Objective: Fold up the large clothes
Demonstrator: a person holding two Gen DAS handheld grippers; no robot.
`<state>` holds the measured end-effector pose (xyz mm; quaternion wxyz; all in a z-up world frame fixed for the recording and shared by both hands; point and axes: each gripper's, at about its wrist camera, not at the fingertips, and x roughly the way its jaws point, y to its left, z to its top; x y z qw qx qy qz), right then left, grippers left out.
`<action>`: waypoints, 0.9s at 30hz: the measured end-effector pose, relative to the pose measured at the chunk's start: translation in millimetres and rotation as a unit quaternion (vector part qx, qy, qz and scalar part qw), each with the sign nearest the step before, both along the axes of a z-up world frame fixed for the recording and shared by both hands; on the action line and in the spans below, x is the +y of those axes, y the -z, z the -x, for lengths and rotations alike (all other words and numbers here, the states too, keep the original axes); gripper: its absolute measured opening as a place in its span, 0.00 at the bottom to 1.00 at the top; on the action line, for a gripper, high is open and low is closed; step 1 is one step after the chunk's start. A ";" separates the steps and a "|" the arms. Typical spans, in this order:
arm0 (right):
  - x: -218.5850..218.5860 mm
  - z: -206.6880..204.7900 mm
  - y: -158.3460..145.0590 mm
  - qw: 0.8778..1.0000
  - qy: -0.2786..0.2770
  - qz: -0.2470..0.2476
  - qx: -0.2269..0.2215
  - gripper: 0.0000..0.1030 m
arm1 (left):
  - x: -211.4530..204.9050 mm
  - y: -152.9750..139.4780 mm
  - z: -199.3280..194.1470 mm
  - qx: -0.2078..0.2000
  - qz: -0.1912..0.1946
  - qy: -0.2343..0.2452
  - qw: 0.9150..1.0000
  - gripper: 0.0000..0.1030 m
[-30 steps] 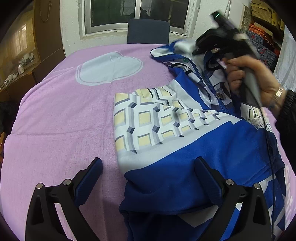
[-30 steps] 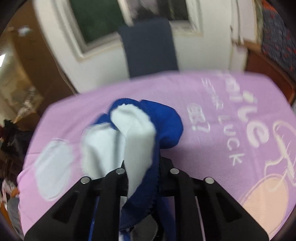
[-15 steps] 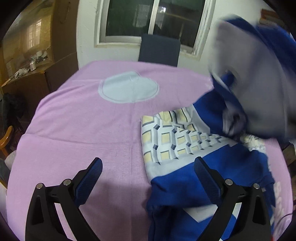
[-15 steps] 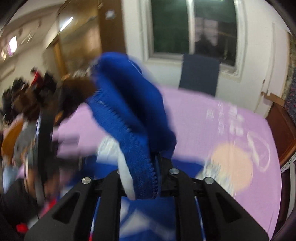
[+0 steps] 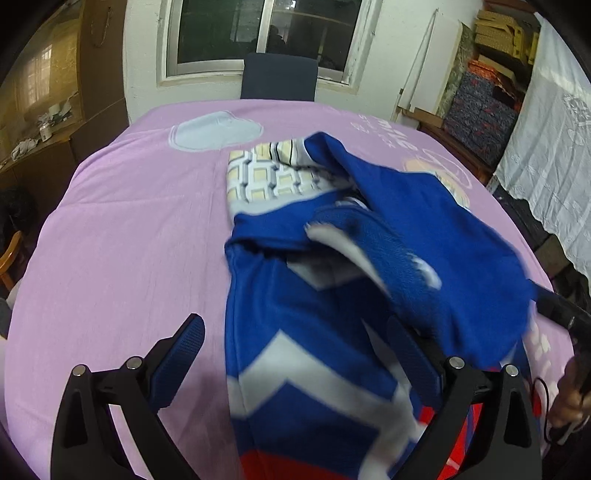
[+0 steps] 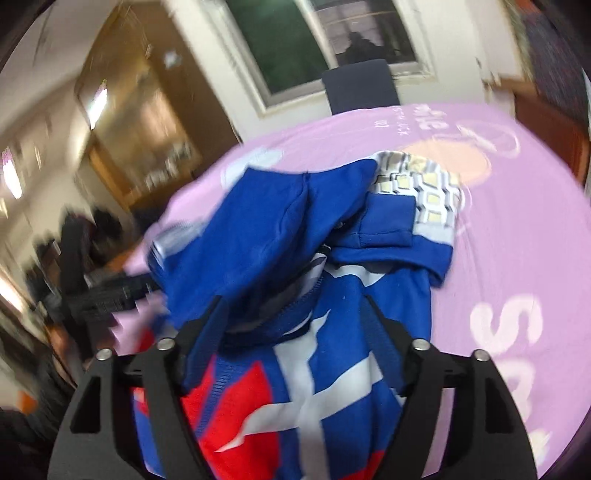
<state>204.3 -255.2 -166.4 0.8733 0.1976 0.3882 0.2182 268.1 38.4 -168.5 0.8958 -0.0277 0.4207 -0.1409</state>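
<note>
A big table (image 5: 122, 229) has a pink cloth (image 5: 110, 280) with pale shapes and letters on it. A dark blue chair (image 5: 279, 75) stands at the far side, under a window (image 5: 266, 35) in a white wall (image 5: 399, 55). It looks dark outside. A brown cupboard (image 5: 44, 92) is on the left. Boxes (image 5: 480, 96) and a white lace curtain (image 5: 554, 155) are on the right.

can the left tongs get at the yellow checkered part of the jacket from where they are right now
Probably yes. The left tongs are open and hold nothing, and the yellow checkered part lies exposed at the jacket's far end. Only flat blue fabric lies between, so reaching forward over it looks unobstructed.
</note>
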 end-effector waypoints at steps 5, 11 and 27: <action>-21.6 -7.9 21.3 0.991 0.008 -0.111 0.071 0.75 | -1.0 -8.3 16.5 0.001 0.015 0.009 1.000 0.97; -18.3 -23.6 36.3 0.981 0.017 -0.159 0.108 0.75 | -23.6 -11.7 -2.9 0.009 0.013 0.022 1.000 0.97; 19.7 -29.3 -25.5 0.999 -0.002 -0.040 0.029 0.11 | -42.4 -8.2 -19.5 0.045 0.088 0.065 0.993 0.17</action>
